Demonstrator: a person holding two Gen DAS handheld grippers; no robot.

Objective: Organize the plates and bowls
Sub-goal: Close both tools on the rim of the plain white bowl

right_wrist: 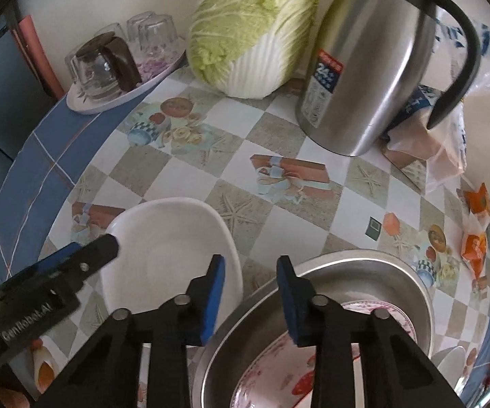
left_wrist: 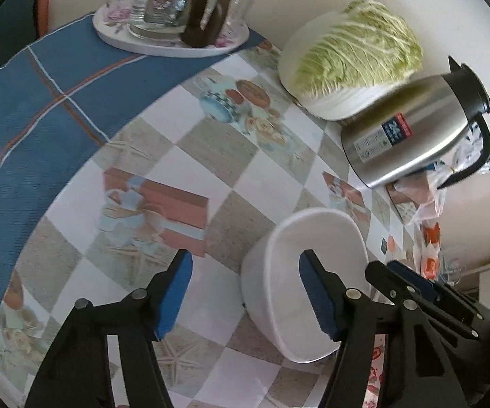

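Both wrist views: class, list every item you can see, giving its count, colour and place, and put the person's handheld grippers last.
white bowl: one, white, near table edge, straddled by left gripper.
metal basin: one, silver, beside white bowl, floral dish inside.
floral dish: at least one, pink-patterned, in basin.
cabbage: one, green-white, by the wall.
steel jug: one, silver, black handle, beside cabbage.
tray: one, floral white, far corner, holding upturned glasses and a glass pot.
left gripper: black, blue pads, open around bowl's rim.
right gripper: same, straddling basin's rim.
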